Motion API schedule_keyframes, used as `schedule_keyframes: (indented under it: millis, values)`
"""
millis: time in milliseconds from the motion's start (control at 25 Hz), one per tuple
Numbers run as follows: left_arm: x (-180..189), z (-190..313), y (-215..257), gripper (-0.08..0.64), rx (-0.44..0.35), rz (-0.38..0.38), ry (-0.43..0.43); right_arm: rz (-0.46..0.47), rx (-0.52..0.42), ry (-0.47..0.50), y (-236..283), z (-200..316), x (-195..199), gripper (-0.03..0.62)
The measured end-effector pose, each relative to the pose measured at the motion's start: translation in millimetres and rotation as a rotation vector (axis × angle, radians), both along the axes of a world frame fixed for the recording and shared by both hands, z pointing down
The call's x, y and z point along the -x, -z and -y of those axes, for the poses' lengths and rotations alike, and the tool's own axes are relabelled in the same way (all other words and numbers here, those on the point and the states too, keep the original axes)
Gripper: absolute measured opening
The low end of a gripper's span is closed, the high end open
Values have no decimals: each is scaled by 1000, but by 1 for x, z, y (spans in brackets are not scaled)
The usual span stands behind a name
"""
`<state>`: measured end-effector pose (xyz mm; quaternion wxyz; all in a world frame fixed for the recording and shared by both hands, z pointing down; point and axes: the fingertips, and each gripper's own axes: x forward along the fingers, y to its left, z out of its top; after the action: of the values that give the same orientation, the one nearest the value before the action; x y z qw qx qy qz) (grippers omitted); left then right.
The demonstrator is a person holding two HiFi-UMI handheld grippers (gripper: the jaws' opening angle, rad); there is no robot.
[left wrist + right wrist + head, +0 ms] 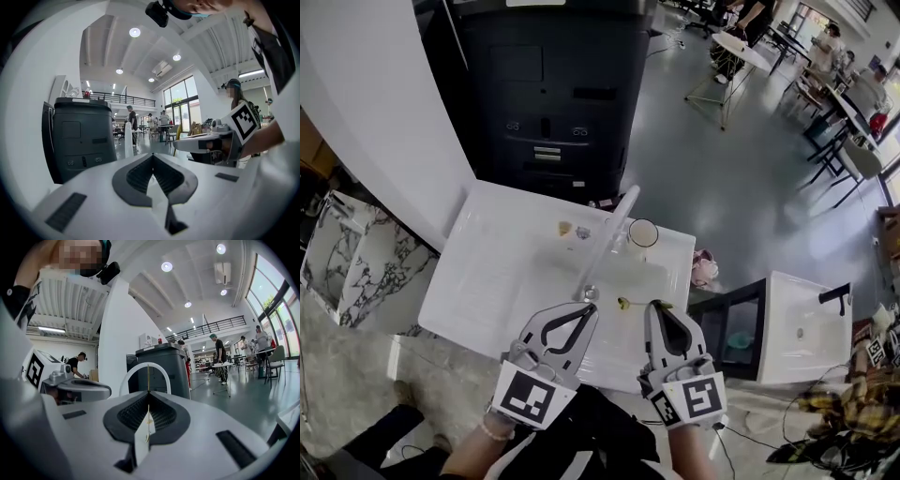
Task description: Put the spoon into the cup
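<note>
While my left tongs point(590, 306) sit closed on nothing, my right tongs point(656, 305) pinch the thin golden spoon point(624, 303) over the glossy white desk point(506, 281), near the round clear cup point(643, 232).

A white table point(487, 281) stands beside a broad white pillar point(375, 112). A tall white tap point(609, 234) rises from the table, and a few small yellowish scraps point(565, 228) lie near its back edge. Behind it looms a big dark copier point(548, 84). Further off, people point(830, 42) sit at tables on the grey floor point(722, 159).
</note>
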<state>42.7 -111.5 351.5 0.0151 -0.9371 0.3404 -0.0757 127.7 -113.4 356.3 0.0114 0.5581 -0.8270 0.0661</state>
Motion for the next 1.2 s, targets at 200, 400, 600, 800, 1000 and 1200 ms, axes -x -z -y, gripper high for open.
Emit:
schedule_keyframes:
  millis: [200,400,600,800,1000,1200]
  values:
    - [2,-2,1,-3,-10,9,1,-4,6,2,-5,-1,1,8]
    - [3,-3,-1,-3,-5,4,10,-8,5,0,-7,1,-1,8]
    - [0,-4,-4,-3,-3,1,1,-18,-4,-11,-6,8,-5,8]
    - [-1,-4,-6,-3,8,-2,1,-33,-15,-15,-5,21,-10,8]
    - [-4,-5,-7,-3,12,2,-4,-54,-31,-27,-3,38,-19,8]
    - [-4,-7,-11,-3,12,3,2,-75,-50,-40,-2,57,-32,8]
